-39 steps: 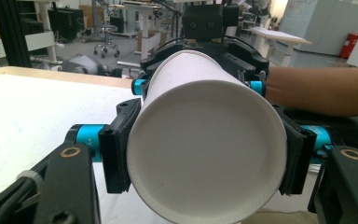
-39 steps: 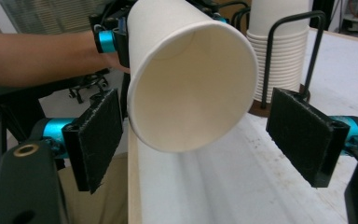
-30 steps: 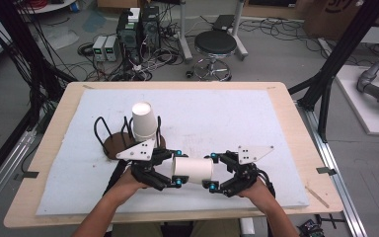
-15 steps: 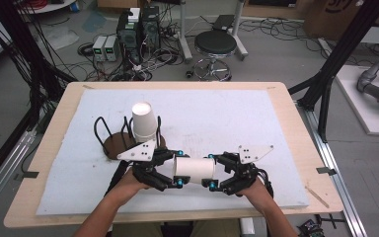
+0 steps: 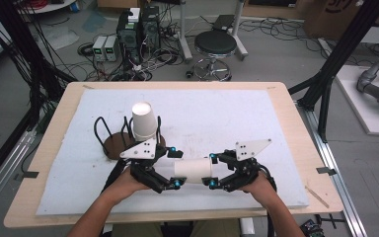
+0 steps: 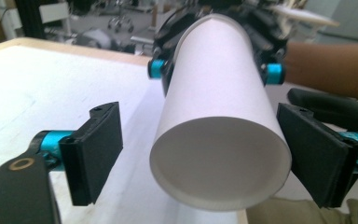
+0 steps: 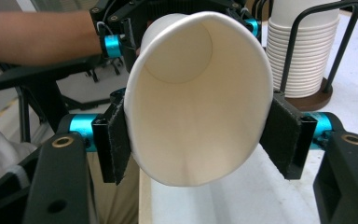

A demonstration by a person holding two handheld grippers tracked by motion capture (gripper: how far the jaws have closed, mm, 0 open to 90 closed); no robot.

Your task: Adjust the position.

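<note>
Right gripper (image 7: 198,135) clamping paper cup (image 7: 196,98), left gripper (image 6: 200,154) just opened around it

Two hand-held grippers are showing over the worktop (image 5: 276,118): the left hand-held gripper (image 5: 173,168) and the right hand-held gripper (image 5: 212,170). One loose paper cup (image 5: 192,170) is lying between them. One stack of paper cups (image 5: 144,122) is standing in one wire holder (image 5: 109,143); its cups are too many and too close to count. One stool (image 5: 215,45) is standing behind the worktop.
</note>
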